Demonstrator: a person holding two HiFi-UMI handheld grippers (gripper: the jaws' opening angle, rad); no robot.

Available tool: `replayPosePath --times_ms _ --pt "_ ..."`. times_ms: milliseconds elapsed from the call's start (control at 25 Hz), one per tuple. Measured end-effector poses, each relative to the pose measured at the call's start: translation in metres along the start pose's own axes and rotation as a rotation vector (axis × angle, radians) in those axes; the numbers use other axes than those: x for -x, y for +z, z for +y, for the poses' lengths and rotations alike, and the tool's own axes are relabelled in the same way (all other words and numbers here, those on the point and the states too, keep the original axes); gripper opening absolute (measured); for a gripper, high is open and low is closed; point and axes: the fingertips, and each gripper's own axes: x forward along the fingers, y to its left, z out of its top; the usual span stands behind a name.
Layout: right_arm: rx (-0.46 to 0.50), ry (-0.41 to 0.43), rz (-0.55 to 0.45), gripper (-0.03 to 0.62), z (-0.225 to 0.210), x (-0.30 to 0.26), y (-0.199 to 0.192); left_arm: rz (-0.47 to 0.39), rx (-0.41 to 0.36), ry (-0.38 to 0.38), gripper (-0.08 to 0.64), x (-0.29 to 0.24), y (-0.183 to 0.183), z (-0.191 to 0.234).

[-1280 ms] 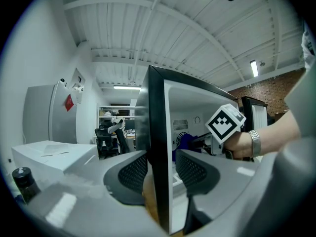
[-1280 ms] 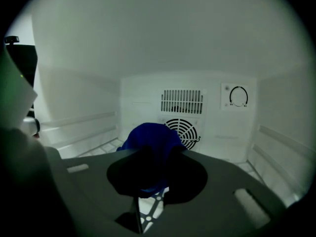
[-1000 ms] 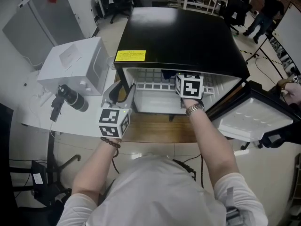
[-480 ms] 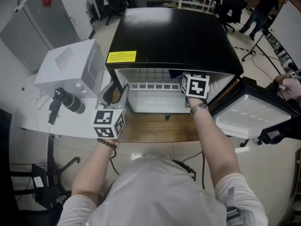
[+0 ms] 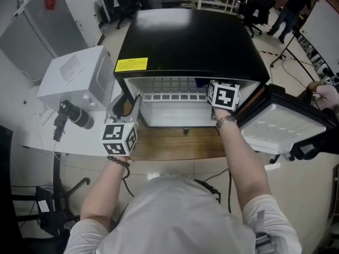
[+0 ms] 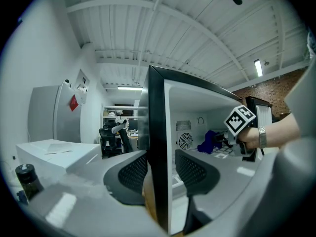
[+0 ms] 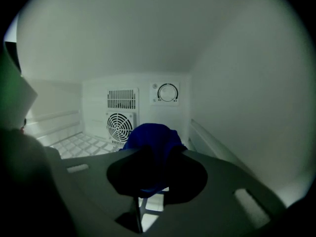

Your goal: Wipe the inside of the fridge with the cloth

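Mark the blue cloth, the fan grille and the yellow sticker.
blue cloth (image 7: 150, 137): right gripper view, bunched top above the gripper.
fan grille (image 7: 120, 126): right gripper view, centre of the grille.
yellow sticker (image 5: 131, 64): head view, middle of the label.

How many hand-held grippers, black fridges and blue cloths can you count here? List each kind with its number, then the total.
grippers: 2 (left gripper, right gripper)
black fridge: 1
blue cloth: 1
total: 4

The left gripper (image 6: 161, 162) clamps the fridge's black-edged side wall (image 6: 158, 127) at 6 o'clock, one jaw on each face. Inside the fridge, toward 3 o'clock, the right gripper (image 6: 222, 139) holds a blue cloth (image 6: 208, 142) just beside the round fan grille (image 6: 185, 141).
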Motion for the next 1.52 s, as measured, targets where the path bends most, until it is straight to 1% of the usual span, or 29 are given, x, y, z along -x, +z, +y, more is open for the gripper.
replayPosePath --times_ms 160,280,400,520,600,800,960,1120,1280,1400,1520 --pt "0.007 -0.015 -0.006 0.071 -0.003 0.003 0.002 0.001 0.002 0.002 0.176 0.000 -0.001 0.000" --pt "-0.010 -0.009 0.002 0.071 -0.002 0.005 -0.001 0.002 0.003 0.002 0.176 0.000 0.000 0.000" --pt "-0.021 0.026 -0.065 0.072 0.007 0.012 0.013 0.002 0.002 -0.001 0.176 0.000 0.000 0.001" --pt "-0.034 0.085 -0.116 0.071 0.022 0.022 0.027 0.001 0.001 -0.006 0.176 -0.002 0.001 -0.004" --pt "-0.045 0.142 -0.145 0.071 0.037 0.030 0.037 0.002 0.001 -0.010 0.176 -0.003 0.002 -0.009" --pt "-0.038 0.274 -0.198 0.072 0.099 0.049 0.057 0.002 0.006 -0.023 0.176 0.001 0.002 -0.004" --pt "-0.020 0.366 -0.213 0.072 0.147 0.058 0.063 0.003 0.007 -0.031 0.176 0.001 0.001 -0.003" --pt "-0.005 0.449 -0.208 0.072 0.193 0.065 0.058 0.002 0.004 -0.045 0.176 0.000 0.002 -0.002" --pt "0.011 0.525 -0.187 0.071 0.229 0.067 0.039 0.000 0.000 -0.058 0.175 0.001 0.001 -0.002" --pt "0.026 0.554 -0.157 0.072 0.246 0.064 0.022 0.001 -0.003 -0.067 0.175 0.001 0.001 -0.002" --pt "0.049 0.562 -0.121 0.071 0.256 0.060 0.004 0.000 -0.010 -0.071 0.173 0.001 0.000 -0.002"
